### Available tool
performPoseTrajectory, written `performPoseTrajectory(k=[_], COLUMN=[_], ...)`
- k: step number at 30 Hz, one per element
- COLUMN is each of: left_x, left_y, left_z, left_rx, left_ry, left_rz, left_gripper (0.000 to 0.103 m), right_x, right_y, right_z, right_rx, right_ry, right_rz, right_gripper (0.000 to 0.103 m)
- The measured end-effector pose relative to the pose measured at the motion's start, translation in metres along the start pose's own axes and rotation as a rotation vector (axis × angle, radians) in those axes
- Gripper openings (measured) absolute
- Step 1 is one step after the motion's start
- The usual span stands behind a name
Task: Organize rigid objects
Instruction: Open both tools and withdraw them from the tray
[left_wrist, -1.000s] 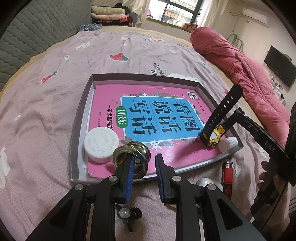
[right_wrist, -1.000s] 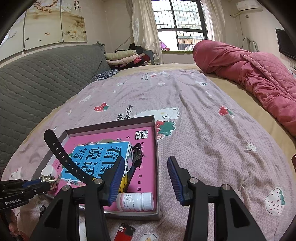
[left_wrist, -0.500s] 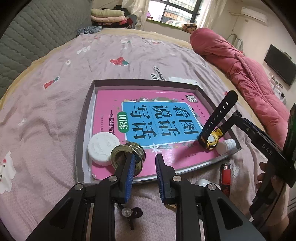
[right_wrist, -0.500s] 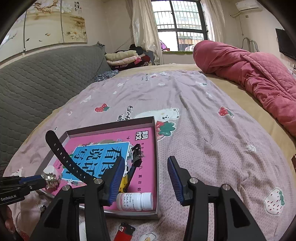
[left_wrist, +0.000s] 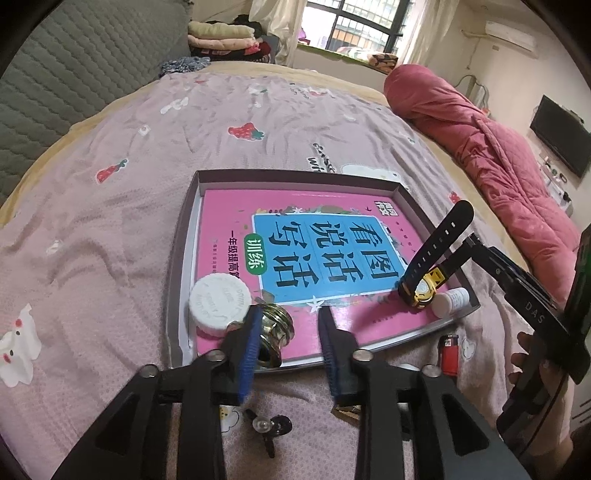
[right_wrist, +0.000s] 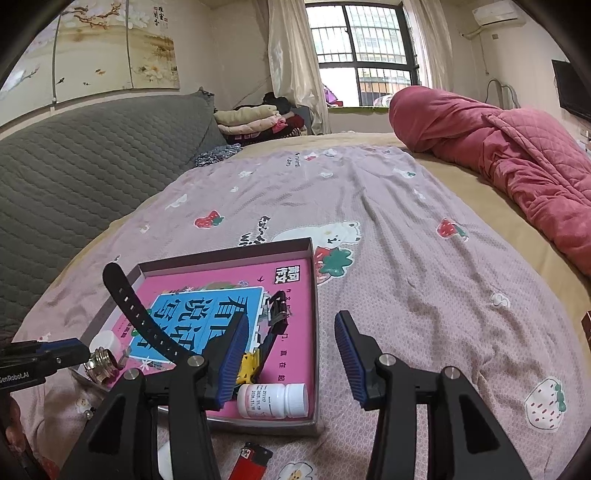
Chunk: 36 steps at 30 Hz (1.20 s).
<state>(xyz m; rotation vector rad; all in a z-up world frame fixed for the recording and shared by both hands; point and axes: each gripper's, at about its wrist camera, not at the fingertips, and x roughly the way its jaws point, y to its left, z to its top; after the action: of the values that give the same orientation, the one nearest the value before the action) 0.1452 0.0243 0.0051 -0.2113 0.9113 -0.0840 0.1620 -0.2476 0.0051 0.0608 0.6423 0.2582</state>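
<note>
My left gripper (left_wrist: 286, 334), pitched steeply down, is opening its jaws; the brass fitting (left_wrist: 275, 332) lies on its side at the tray's (left_wrist: 177, 280) near edge by the white cap (left_wrist: 219, 304), its axis running roughly toward me, beside the left pad, though I can't tell whether they touch. My right gripper (right_wrist: 290, 350) hangs spread and empty, tilted down over the tray's corner, the watch (right_wrist: 155, 325) and bottle (right_wrist: 271, 400) beside it.
</note>
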Motion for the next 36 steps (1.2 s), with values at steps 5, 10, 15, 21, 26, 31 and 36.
performPoseTrajectory(k=[5,10,15,21,26,31,36], left_x=[-0.003,-0.006,-0.010,-0.012,-0.016,-0.021,-0.027], left_y=[0.000,0.001,0.003,0.000,-0.002,-0.006,-0.010], left_z=[-0.001,-0.001,-0.001,-0.004,-0.005,-0.007,-0.009], left_rx=[0.002,-0.001,-0.009,-0.004,0.000,0.010,0.021], left_ry=[-0.009,-0.019,-0.029,-0.031,-0.033,-0.036,-0.040], left_rz=[-0.003,-0.005,-0.009,-0.005,-0.007,-0.011,-0.013], left_gripper=[0.039,0.047,0.052,0.056,0.056,0.056,0.056], right_x=[-0.001,-0.001,-0.002,-0.005,-0.008,-0.014,-0.020], right_y=[0.002,0.004,0.005,0.005,0.005,0.006,0.009], right_z=[-0.001,-0.001,-0.001,-0.002,-0.003,-0.004,-0.007], right_rx=[-0.011,-0.018,-0.027,-0.035,-0.035,-0.044,-0.056], right_ry=[-0.003,-0.001,-0.008,-0.012,-0.017,-0.021,-0.026], right_rz=[0.001,0.003,0.005,0.006,0.000,-0.007,-0.014], right_gripper=[0.056,0.056,0.056,0.056,0.056,0.056,0.056])
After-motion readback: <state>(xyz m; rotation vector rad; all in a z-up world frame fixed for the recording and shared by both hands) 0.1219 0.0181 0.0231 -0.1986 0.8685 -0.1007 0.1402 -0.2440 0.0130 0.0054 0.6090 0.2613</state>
